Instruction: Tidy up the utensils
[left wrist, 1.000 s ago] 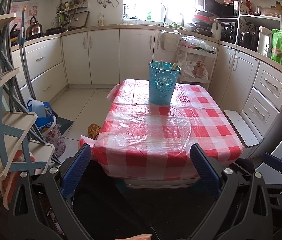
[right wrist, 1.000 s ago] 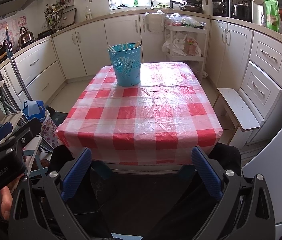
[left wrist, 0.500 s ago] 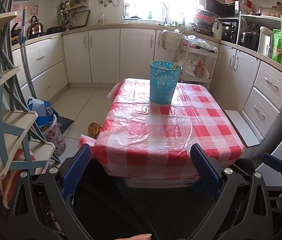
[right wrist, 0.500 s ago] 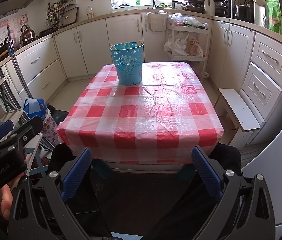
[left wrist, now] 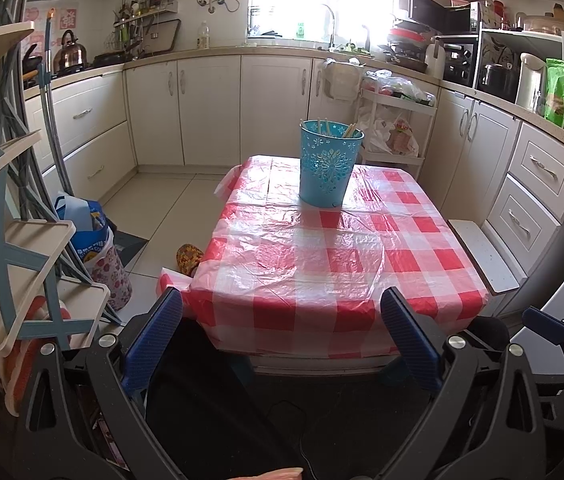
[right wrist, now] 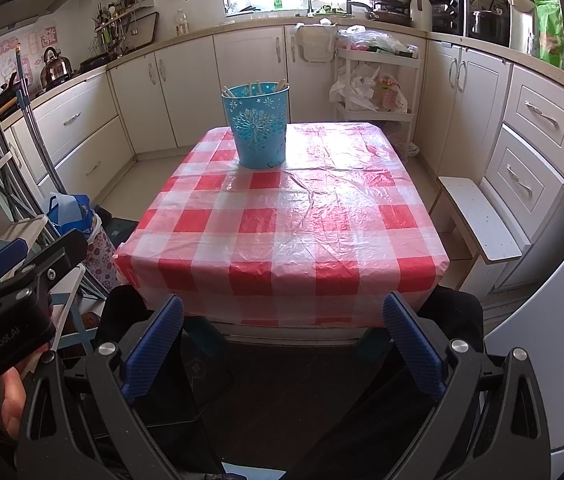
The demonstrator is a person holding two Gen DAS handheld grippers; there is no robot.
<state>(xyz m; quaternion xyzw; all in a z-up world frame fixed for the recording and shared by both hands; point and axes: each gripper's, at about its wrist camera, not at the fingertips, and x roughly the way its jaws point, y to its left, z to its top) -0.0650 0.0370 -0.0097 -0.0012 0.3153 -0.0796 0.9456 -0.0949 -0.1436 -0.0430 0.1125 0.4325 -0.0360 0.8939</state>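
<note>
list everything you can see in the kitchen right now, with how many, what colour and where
Bucket: one, turquoise, far end of the table.
Utensils: several, pale, standing in the bucket; exact count unclear.
Table: one, red and white checked cover, centre of the room.
Kettle: one, metal, left counter.
Cart: one, white, beyond the table, holding bags.
Bench: one, white, right of the table.
Shopping bag: one, blue, floor on the left.
Left tongs: one, black with blue pads, open, empty.
Right tongs: one, same colours, open, empty.
</note>
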